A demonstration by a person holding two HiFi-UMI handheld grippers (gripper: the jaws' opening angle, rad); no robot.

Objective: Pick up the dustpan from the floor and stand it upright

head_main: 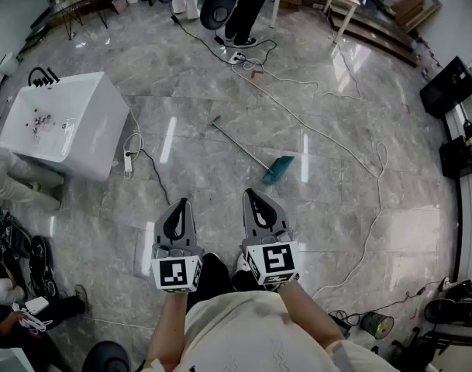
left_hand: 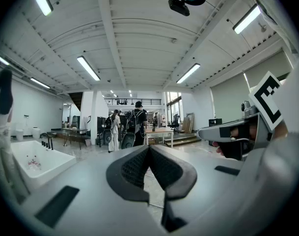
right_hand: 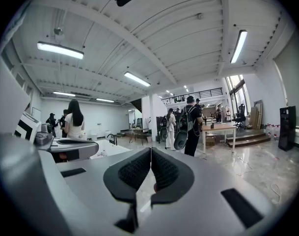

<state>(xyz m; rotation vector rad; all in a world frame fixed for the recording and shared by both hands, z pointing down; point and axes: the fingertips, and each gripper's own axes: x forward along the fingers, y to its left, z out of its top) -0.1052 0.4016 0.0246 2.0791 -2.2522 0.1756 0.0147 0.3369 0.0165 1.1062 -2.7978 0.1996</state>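
Dustpan (head_main: 279, 169) on floor (head_main: 204, 184) (left gripper (head_main: 181, 203), right gripper (head_main: 250, 194) closed).

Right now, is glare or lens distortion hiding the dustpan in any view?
Head view: dustpan sharp and unobscured; a white glare streak lies on the glossy floor beside it, not over it; frame edges bend. Left gripper view and right gripper view: heavy fisheye, dark corners, aimed toward the ceiling; no dustpan visible.

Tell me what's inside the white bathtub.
The bathtub holds small dark scattered bits, too small to identify. Nothing covers the basin. Black taps stand at its far rim.
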